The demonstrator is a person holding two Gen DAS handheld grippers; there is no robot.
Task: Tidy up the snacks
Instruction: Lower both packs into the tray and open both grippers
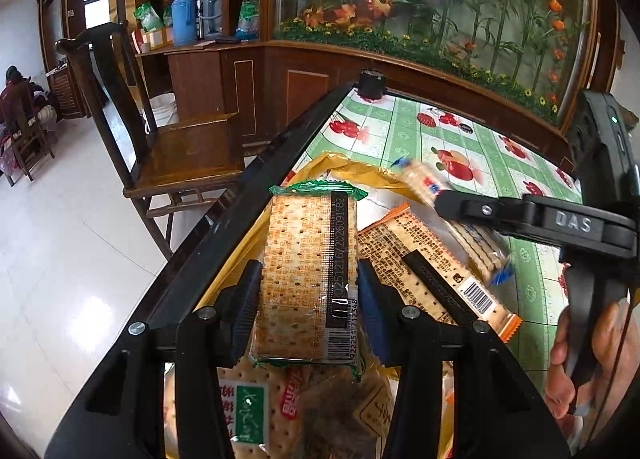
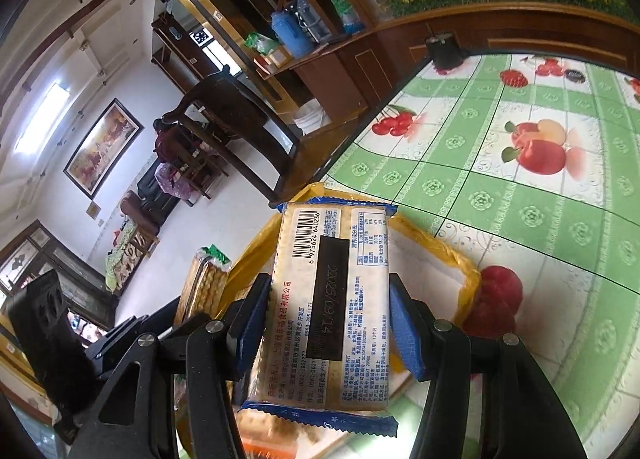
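My left gripper [image 1: 308, 291] is shut on a green-edged cracker pack [image 1: 308, 259] and holds it above a yellow bag [image 1: 348, 171] of snacks at the table's left edge. An orange-edged cracker pack [image 1: 432, 271] lies in the bag to its right. My right gripper [image 2: 328, 319] is shut on a blue-edged cracker pack [image 2: 332, 299], held over the same yellow bag [image 2: 452, 251]. In the left wrist view the right gripper [image 1: 452, 199] comes in from the right with that blue pack [image 1: 468, 227]. The green pack [image 2: 204, 283] shows at left in the right wrist view.
The table has a green fruit-print cloth [image 1: 472, 147] and a dark rim [image 1: 248, 187]. A small black cup [image 1: 371, 83] stands at the far corner. A wooden chair [image 1: 168, 147] stands left of the table. More packs [image 1: 256, 411] lie under the left gripper.
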